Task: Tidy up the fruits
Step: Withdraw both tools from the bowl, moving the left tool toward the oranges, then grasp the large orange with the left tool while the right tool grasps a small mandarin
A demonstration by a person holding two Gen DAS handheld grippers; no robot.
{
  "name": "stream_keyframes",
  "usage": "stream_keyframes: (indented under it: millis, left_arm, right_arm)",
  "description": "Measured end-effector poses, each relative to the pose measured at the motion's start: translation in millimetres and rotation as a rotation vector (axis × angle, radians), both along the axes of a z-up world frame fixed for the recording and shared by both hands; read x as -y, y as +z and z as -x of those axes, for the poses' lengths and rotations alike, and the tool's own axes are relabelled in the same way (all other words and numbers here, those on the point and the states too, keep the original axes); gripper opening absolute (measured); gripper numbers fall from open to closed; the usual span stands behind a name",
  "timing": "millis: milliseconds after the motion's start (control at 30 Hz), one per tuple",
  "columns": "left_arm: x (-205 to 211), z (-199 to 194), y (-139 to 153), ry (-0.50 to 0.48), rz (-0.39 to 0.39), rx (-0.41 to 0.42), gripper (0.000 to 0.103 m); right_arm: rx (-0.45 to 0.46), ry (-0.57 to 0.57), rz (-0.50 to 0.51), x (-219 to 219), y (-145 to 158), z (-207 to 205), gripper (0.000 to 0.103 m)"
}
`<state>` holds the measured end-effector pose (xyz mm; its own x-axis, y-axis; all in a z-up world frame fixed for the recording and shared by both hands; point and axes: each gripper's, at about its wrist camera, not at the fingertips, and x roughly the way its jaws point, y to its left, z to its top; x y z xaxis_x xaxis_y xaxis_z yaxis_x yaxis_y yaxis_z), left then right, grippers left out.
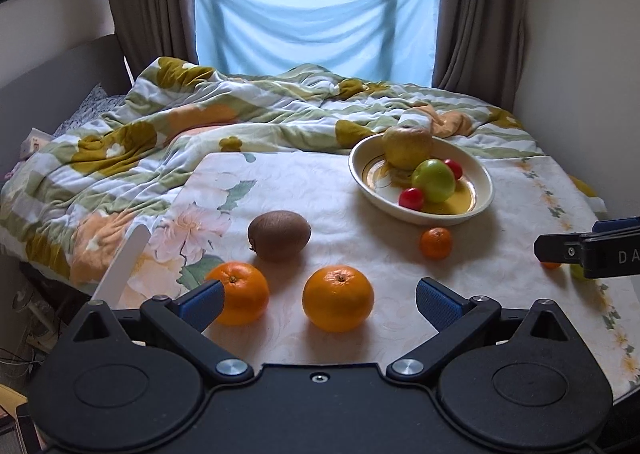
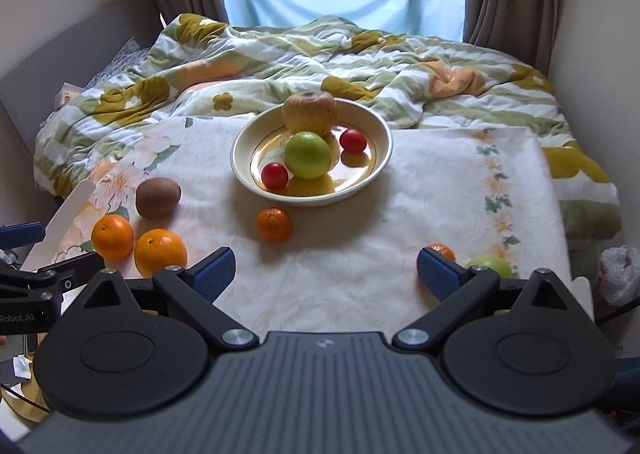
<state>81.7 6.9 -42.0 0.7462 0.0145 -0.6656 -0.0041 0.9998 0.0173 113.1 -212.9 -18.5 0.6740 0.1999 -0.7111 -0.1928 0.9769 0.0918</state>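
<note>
Orange mandarin point(image 1: 338, 298) sits btwn your wide, empty left claw point(image 1: 320, 304); off-centre squeeze could roll it off worktop point(image 1: 360, 334).

We see the bowl point(image 2: 362, 190) mid-frame holding four fruits, a kiwi point(image 2: 157, 197) at its left, two oranges point(image 2: 113, 236) lower left, a mandarin point(image 2: 274, 224) just below it.
</note>
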Motion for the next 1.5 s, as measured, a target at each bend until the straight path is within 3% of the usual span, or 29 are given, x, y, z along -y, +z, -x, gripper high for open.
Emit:
stream_keyframes:
  millis: [233, 300, 400, 733, 767, 933, 1500]
  left_arm:
    - [6.6, -18.6, -33.2, -0.011, -0.006, -0.018, 0.1]
    - [8.1, -23.8, -40.9, -0.014, -0.006, -0.031, 0.094]
    - [9.3, -30.1, -50.0, -0.007, -0.003, -0.054, 0.093]
    - [12.3, -46.6, -63.0, -0.011, 0.006, -0.078, 0.082]
    - [13.0, -48.7, -64.5, -0.014, 0.004, -0.085, 0.076]
    - [12.3, -54.1, -72.0, -0.02, 0.007, -0.128, 0.066]
    - [3.8, -49.7, -70.6, -0.016, 0.012, -0.141, 0.065]
  right_arm:
    - [-0.004, 0.036, 0.02, -8.8, -37.2, -22.6, 0.103]
    - [-0.01, 0.043, 0.015, -10.1, -46.8, -29.0, 0.103]
    - [-0.021, 0.048, 0.006, -14.3, -60.0, -35.8, 0.103]
    - [-0.04, 0.087, -0.002, -27.3, -77.8, -55.1, 0.103]
    - [-0.042, 0.09, -0.005, -28.3, -78.5, -57.1, 0.103]
    - [-0.051, 0.111, -0.019, -36.6, -81.9, -66.5, 0.093]
    - [-0.053, 0.154, -0.023, -60.4, -90.7, -89.8, 0.074]
